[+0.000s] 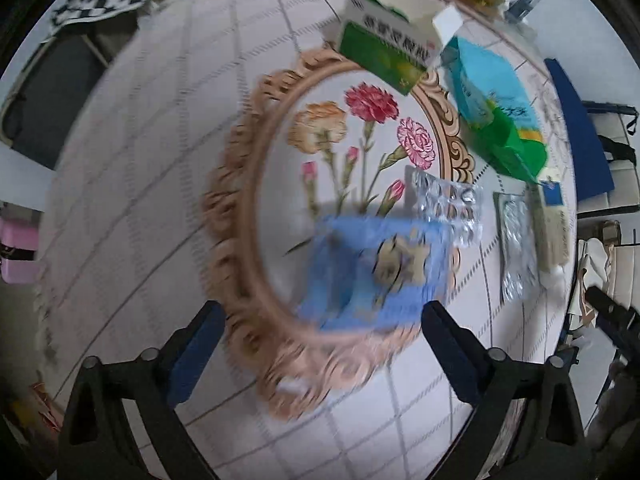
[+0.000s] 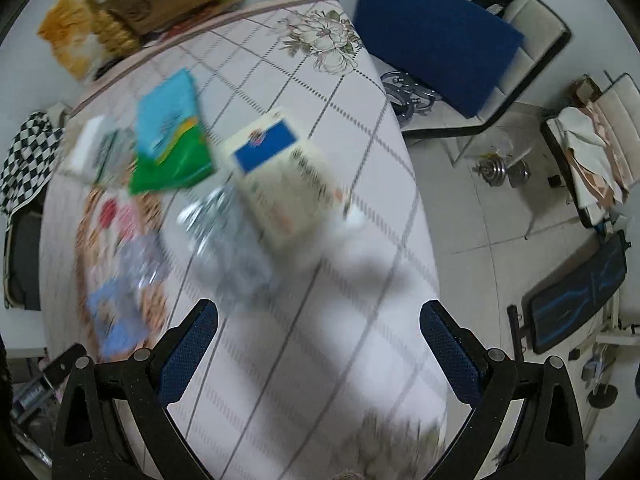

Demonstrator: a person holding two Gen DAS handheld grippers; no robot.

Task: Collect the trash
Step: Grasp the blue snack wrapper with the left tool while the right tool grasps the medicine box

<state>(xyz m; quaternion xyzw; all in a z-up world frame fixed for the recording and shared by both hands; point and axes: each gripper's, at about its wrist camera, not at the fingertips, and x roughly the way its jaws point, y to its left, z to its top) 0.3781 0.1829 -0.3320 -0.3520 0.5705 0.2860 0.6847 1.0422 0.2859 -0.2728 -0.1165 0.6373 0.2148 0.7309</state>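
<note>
White grid-lined tablecloth [image 1: 140, 160] under everything, printed with a floral oval medallion [image 1: 256, 208].

Teal-and-green pouch [image 1: 496, 120]: long axis running from the table's far edge toward the near right, green end nearer. Green-and-white box [image 1: 384, 48]: flap open, lying across the medallion's far rim. Cream box with blue panel [image 2: 280, 176]: long axis diagonal, blue end farther away. Blue packet [image 1: 376, 272]: blurred, on the medallion just ahead of the left gripper [image 1: 320, 344], between the lines of its fingers, untouched. Two foil blister strips [image 1: 448, 208], beside the packet on its right.

Right wrist view only: blue chair [image 2: 436, 36], dumbbell [image 2: 504, 170] on the floor.

Left gripper: jaws spread wide, nothing between. Right gripper [image 2: 318, 344]: likewise wide apart, over bare cloth, cream box ahead.
</note>
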